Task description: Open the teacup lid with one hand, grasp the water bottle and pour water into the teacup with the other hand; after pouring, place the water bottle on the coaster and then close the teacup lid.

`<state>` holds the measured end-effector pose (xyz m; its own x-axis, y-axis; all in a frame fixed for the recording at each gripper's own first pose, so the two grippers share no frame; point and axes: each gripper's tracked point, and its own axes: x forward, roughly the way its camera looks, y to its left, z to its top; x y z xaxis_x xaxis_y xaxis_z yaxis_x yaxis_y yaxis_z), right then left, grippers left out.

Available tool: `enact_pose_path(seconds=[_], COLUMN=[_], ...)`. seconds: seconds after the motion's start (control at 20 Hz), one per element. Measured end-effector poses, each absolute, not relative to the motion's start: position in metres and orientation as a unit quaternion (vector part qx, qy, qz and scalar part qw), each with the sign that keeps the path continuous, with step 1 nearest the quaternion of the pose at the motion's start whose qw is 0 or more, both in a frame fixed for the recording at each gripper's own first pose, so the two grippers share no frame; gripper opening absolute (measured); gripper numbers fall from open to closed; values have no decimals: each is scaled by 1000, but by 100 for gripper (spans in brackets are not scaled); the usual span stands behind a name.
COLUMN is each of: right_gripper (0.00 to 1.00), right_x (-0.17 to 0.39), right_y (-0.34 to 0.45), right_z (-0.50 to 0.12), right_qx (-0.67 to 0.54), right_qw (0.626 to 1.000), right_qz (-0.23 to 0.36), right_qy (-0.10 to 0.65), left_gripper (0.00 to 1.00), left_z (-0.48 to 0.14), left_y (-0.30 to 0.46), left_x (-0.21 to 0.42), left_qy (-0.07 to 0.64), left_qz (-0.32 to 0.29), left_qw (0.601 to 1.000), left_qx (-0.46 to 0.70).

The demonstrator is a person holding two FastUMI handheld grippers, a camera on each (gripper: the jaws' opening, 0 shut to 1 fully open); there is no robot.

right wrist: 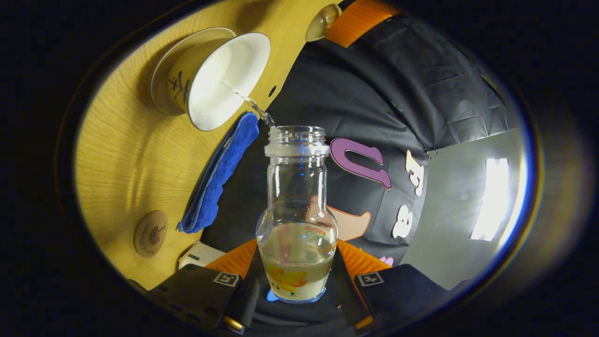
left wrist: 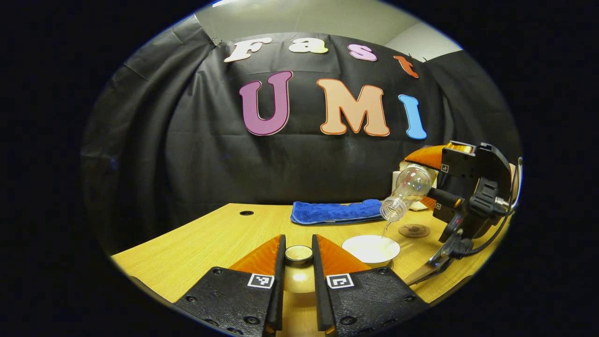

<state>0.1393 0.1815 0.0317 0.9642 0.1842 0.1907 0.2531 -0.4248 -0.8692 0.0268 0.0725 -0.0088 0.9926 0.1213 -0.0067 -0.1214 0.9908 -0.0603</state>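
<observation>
Right gripper (right wrist: 296,281) clasps one water bottle (right wrist: 296,210) pouring into one teacup (right wrist: 224,79); left gripper (left wrist: 298,255) clamps one lid (left wrist: 298,253).

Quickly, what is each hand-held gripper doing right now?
Left hand-held gripper: closed on the teacup lid.
Right hand-held gripper: closed on the water bottle, pouring into the teacup.

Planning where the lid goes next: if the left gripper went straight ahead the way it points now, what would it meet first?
Likely nothing on the table. The left gripper, holding the teacup lid, points toward the booth's black cloth wall; the teacup sits off to its right.

Clear glossy bottle (right wrist: 296,206); wood-grain table (left wrist: 210,238); fuzzy cloth (left wrist: 334,211).
</observation>
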Motion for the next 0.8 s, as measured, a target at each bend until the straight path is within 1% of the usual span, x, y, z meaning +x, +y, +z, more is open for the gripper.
enact_pose_path(seconds=[0.15,0.2,0.25,0.4,0.6,0.7,0.75,0.8], right_gripper=[77,75,77,75,77,77,77,77], right_x=[139,139,139,139,137,141,146,150], right_y=[186,187,188,188,187,185,182,176], right_z=[27,25,24,25,23,25,25,21], right_qx=[-852,-856,-858,-860,-859,-856,-848,-832], right_qw=[503,497,492,486,483,493,512,543], right_qz=[-28,-27,-25,-28,-33,-29,-24,-12], right_qy=[-138,-141,-144,-155,-163,-152,-136,-114], left_gripper=[26,26,26,26,26,26,26,26], left_z=[-9,-9,-9,-9,-9,-8,-9,-8], left_y=[73,73,73,72,73,73,73,73], left_x=[27,27,27,27,26,27,26,26], left_qy=[1,1,2,2,2,2,2,1], left_qz=[61,61,61,61,61,61,61,61], left_qw=[998,998,998,998,998,998,998,998], left_qx=[-30,-30,-30,-30,-30,-30,-30,-30])
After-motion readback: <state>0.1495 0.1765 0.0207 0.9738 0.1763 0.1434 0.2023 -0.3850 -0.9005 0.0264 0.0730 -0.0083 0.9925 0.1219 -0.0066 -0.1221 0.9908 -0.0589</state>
